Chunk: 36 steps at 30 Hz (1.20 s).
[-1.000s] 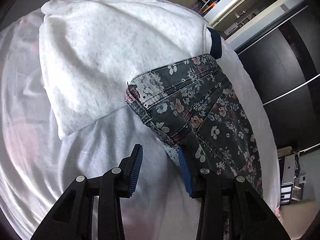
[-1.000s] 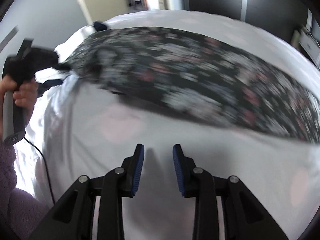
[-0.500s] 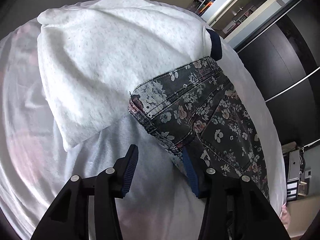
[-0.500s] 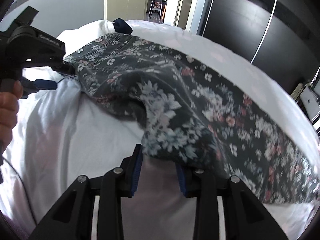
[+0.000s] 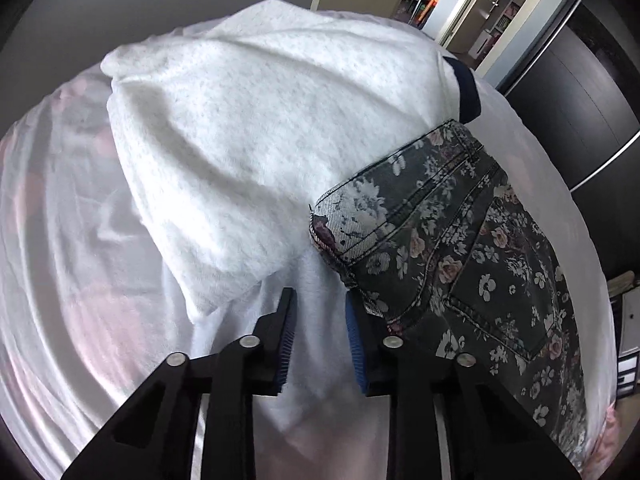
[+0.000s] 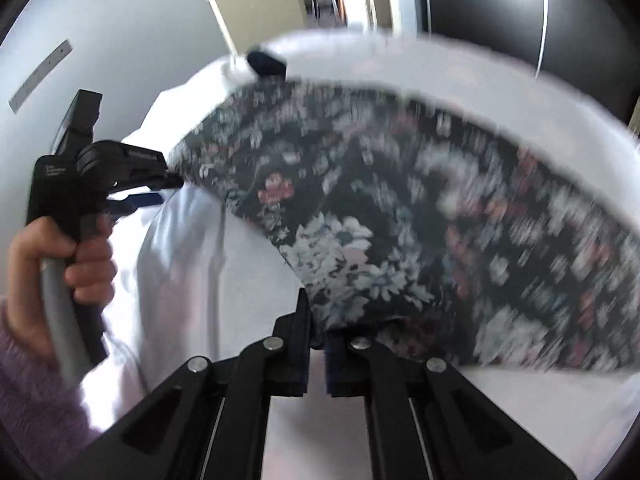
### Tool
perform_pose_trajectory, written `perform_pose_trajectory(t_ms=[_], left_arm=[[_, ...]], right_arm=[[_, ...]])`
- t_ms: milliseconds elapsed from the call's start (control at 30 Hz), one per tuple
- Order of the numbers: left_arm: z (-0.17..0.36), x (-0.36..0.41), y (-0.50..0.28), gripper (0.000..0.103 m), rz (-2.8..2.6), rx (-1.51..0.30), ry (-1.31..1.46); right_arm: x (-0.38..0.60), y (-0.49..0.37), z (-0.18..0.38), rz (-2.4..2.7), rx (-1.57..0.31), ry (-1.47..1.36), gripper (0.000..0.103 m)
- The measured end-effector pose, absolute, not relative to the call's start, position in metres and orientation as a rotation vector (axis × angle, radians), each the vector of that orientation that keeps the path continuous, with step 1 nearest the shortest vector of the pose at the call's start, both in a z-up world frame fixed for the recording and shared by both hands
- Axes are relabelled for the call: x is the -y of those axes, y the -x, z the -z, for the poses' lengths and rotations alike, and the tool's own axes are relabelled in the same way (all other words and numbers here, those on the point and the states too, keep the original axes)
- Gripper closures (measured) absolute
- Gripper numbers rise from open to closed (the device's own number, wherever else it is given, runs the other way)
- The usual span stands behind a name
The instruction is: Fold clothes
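Floral jeans (image 5: 460, 248) lie on the bed (image 5: 80, 280), waistband beside a white sweater (image 5: 260, 140) seen clearly only from the left wrist. The left hand-held gripper (image 5: 320, 340) is spread apart, one finger under the waistband. Only the right wrist view shows the hand (image 6: 60, 264) and the right hand-held gripper (image 6: 316, 344) pinching the blurred, dark, flower-printed fabric (image 6: 400, 220).

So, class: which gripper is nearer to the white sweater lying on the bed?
Left. The left gripper sits just beside the white sweater, at the floral jeans' waistband. The right gripper is shut on the jeans' edge farther down, away from the sweater.
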<state>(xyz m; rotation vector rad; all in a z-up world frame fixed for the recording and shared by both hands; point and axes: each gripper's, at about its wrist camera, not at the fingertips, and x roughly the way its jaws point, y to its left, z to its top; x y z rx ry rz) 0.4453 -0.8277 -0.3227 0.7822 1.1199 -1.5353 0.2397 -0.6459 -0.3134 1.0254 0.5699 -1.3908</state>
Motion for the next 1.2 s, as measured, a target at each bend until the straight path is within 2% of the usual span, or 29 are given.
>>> perform_pose_trajectory(t_ms=[133, 200, 267, 433, 567, 700, 800, 900, 1000, 1100, 1200], left_arm=[[0.329, 0.83, -0.461, 0.081, 1.481, -1.135, -0.776], [0.33, 0.831, -0.471, 0.079, 1.473, -1.166, -0.739], [0.333, 0.831, -0.482, 0.069, 1.478, -1.246, -0.697], [0.337, 0.828, -0.49, 0.064, 1.533, -1.384, -0.62], [0.336, 0.826, -0.476, 0.061, 1.584, -1.371, -0.64], [0.34, 0.829, -0.469, 0.061, 1.572, -1.312, -0.658], [0.338, 0.828, -0.463, 0.061, 1.568, -1.262, -0.677], [0.333, 0.823, -0.457, 0.061, 1.565, -1.206, -0.713], [0.327, 0.818, -0.45, 0.061, 1.562, -1.149, -0.748], [0.328, 0.816, -0.453, 0.061, 1.543, -1.196, -0.746], [0.335, 0.815, -0.457, 0.061, 1.528, -1.287, -0.746]], right_arm=[[0.653, -0.234, 0.349, 1.341, -0.63, -1.181, 0.099], [0.654, -0.23, 0.357, 1.345, -0.604, -1.212, 0.099], [0.652, -0.231, 0.353, 1.352, -0.585, -1.203, 0.097], [0.622, -0.23, 0.338, 1.346, -0.595, -1.173, 0.092], [0.57, -0.195, 0.322, 1.487, -0.546, -1.146, 0.092], [0.511, -0.128, 0.314, 1.636, -0.461, -1.247, 0.092], [0.46, -0.063, 0.308, 1.774, -0.365, -1.339, 0.091], [0.4, 0.012, 0.301, 1.908, -0.193, -1.447, 0.08], [0.344, 0.079, 0.296, 2.035, -0.053, -1.529, 0.076], [0.299, 0.142, 0.294, 2.127, 0.069, -1.579, 0.072], [0.273, 0.195, 0.3, 2.133, 0.239, -1.592, 0.058]])
